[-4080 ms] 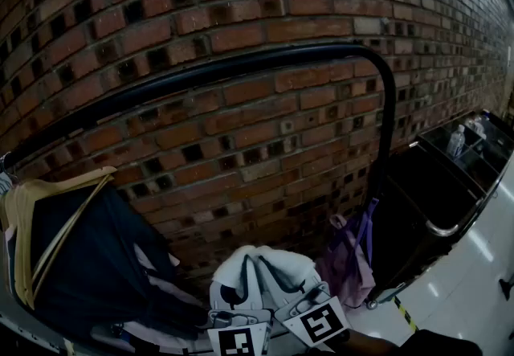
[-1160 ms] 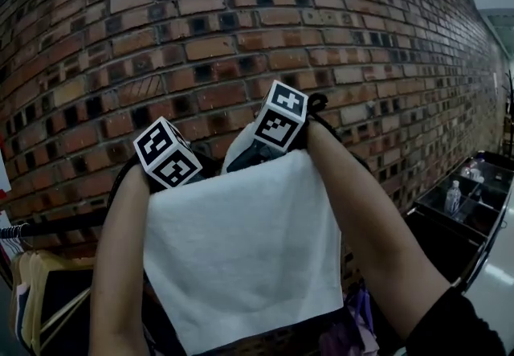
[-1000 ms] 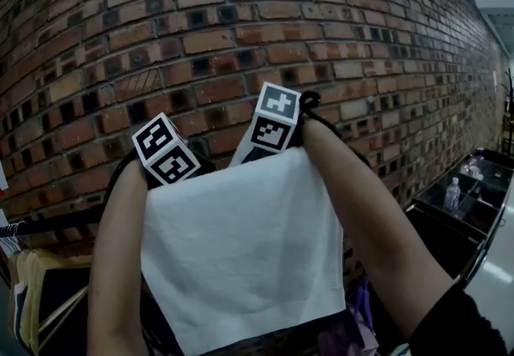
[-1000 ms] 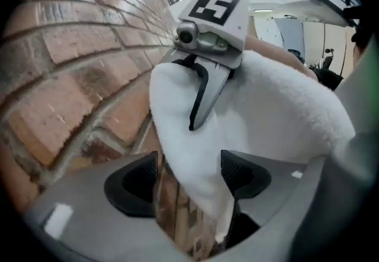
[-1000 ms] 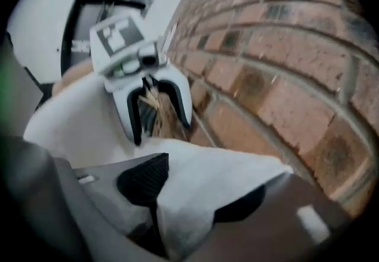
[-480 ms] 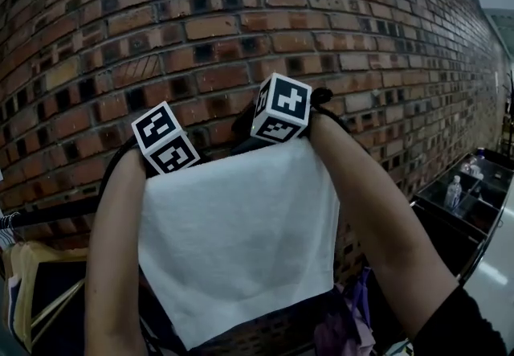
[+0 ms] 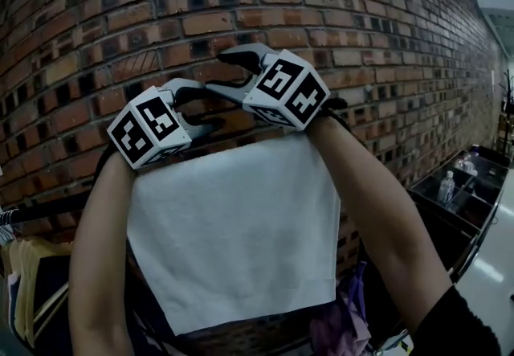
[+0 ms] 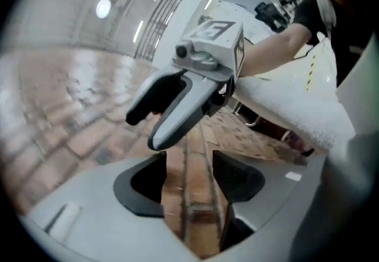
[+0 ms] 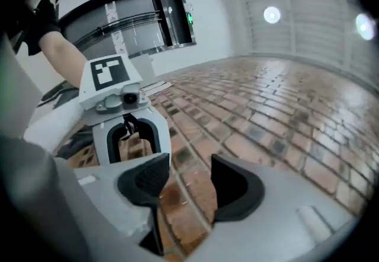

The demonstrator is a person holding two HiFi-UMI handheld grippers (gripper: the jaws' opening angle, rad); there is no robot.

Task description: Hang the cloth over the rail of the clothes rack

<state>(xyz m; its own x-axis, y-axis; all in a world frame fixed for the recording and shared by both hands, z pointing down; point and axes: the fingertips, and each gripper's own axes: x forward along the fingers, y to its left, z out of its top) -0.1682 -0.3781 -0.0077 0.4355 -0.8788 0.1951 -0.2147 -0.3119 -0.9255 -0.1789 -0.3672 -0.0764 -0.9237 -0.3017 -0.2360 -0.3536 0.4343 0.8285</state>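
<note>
The white cloth (image 7: 233, 226) hangs flat in front of the brick wall, draped over the black rail (image 7: 44, 208), which shows only at the left. Both grippers are up above its top edge and clear of it. My left gripper (image 7: 201, 105) is open with only brick showing between its pads (image 8: 188, 175); its jaws have just been closing a little. Beside it and slightly higher, my right gripper (image 7: 233, 71) is also open and empty (image 9: 189, 181). Each gripper view shows the other gripper and a strip of the cloth (image 8: 302, 110) (image 9: 50, 122).
The brick wall (image 7: 337, 17) stands close behind the rack. Clothes on wooden hangers (image 7: 28, 282) hang at the lower left. A purple bag (image 7: 341, 318) hangs low on the right, and a black cart (image 7: 450, 194) holding a bottle stands beyond it.
Both grippers have risen off the cloth's top edge and rolled, so their fingers now show free above it. The cloth stays draped where it was.
</note>
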